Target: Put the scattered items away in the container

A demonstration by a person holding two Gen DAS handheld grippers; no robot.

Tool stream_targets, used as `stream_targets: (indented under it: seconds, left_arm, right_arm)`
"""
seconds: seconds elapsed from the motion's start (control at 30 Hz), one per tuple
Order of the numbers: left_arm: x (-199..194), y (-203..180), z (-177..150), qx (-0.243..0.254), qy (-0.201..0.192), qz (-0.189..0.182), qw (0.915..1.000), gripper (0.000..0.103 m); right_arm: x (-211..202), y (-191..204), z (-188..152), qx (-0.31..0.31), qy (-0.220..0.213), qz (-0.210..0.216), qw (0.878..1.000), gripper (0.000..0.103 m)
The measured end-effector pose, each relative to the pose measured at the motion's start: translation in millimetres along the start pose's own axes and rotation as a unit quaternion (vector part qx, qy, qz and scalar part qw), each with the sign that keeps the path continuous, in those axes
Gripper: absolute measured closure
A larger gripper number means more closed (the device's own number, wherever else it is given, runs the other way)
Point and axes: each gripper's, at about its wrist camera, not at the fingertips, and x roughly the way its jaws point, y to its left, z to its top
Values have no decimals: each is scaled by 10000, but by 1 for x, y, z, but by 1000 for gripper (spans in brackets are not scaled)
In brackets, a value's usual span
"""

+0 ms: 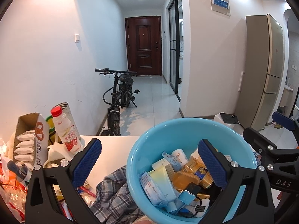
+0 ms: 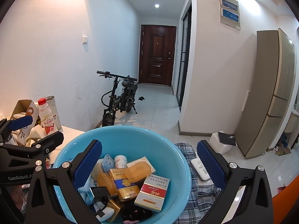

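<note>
Your left hand-held gripper (image 1: 149, 165) fills the bottom of the left wrist view, its blue pads wide apart and gripping nothing. Its right pad hangs over the blue basin (image 1: 142, 149), which sits on the white bench (image 1: 112, 145). Inside the basin you can see a pale yellow tube (image 1: 162, 177), an amber plastic case (image 1: 185, 179), a gold box (image 1: 202, 175) and a white bottle (image 1: 179, 155), all piled together. A plaid cloth (image 1: 112, 196) lies against the basin's left wall. Farther left, a red-capped drink bottle (image 1: 65, 130) stands upright beside an open cardboard box (image 1: 28, 138) of white packets. Your right hand-held gripper (image 1: 280, 153) shows at the right edge; from here you cannot tell how its jaws stand.

From the right wrist view, your right hand-held gripper (image 2: 149, 165) also stands apart and empty, its left pad above the basin (image 2: 130, 136) and its right pad outside the rim. A red-and-white cigarette pack (image 2: 153, 192) lies on the pile next to the gold box (image 2: 125, 184). A white remote (image 2: 200, 169) rests on the plaid cloth (image 2: 198, 192) just right of the basin. Your left hand-held gripper (image 2: 28, 132) appears at the left edge with its pads apart.
</note>
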Motion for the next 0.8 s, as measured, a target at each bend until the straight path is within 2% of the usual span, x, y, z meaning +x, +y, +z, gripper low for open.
stream_targets:
  seconds: [0.17, 0.37, 0.43, 0.57, 0.63, 0.8]
  left_arm:
    - [-10, 1, 1, 133, -147, 275, 9994, 0]
    - [-18, 9, 1, -28, -172, 558, 9983, 1]
    - [-28, 10, 3, -41, -299, 656, 9974, 0]
    - [-51, 18, 1, -217, -513, 743, 9957, 0]
    - [-59, 24, 2, -281, -453, 770, 9956, 0]
    - [-91, 29, -2, -389, -582, 1155, 9908, 0]
  right_arm:
    - [-3, 2, 1, 45, -32, 54, 10000, 0]
    - [-10, 14, 3, -1, -88, -33, 10000, 0]
    - [-15, 18, 5, 0, -62, 14, 10000, 0]
    - [-34, 24, 10, -16, -248, 22, 9997, 0]
    - [-47, 30, 13, -51, -355, 30, 9994, 0]
    - [-73, 40, 16, 66, -580, 343, 9977, 0]
